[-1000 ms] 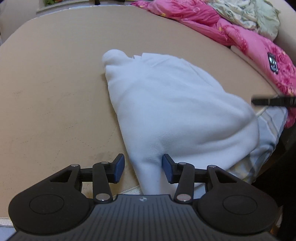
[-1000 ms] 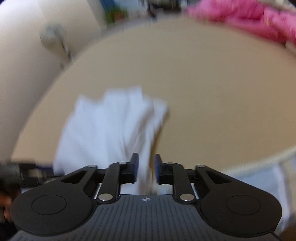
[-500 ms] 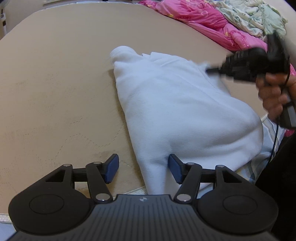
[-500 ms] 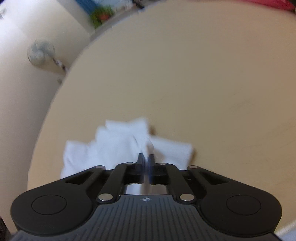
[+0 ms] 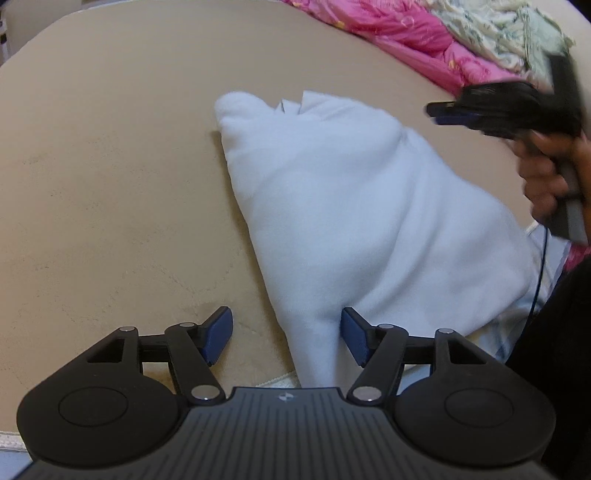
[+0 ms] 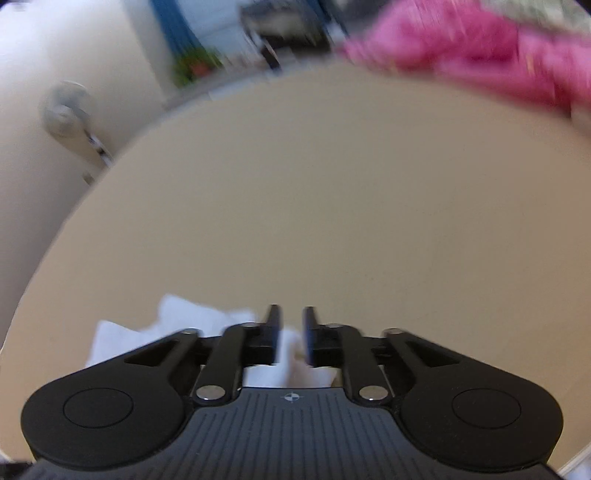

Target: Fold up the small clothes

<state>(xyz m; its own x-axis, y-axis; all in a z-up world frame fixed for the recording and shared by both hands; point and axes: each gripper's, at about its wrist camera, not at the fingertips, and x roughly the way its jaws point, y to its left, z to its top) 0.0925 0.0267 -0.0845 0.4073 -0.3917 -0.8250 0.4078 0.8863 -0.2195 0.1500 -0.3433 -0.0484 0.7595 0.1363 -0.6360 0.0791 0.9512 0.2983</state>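
Observation:
A white fleece garment (image 5: 354, 206) lies folded over on the beige mattress (image 5: 110, 166). My left gripper (image 5: 286, 338) is open wide, low at the garment's near corner; a narrow tail of cloth runs between its blue pads without being pinched. My right gripper (image 5: 439, 112) hovers above the garment's far right side, held in a hand. In the blurred right wrist view its jaws (image 6: 291, 332) stand slightly apart with nothing between them, and the white garment (image 6: 177, 325) lies below and behind them.
Pink bedding (image 5: 406, 40) and a pale floral quilt (image 5: 509, 33) are piled at the mattress's far right. The mattress's corded edge (image 5: 273, 380) runs just under my left gripper. A fan (image 6: 66, 110) stands by the wall at the left.
My right gripper was shut on the garment's edge and has let go, lifting away to the right. My left gripper has opened wider. The garment's top fold has settled.

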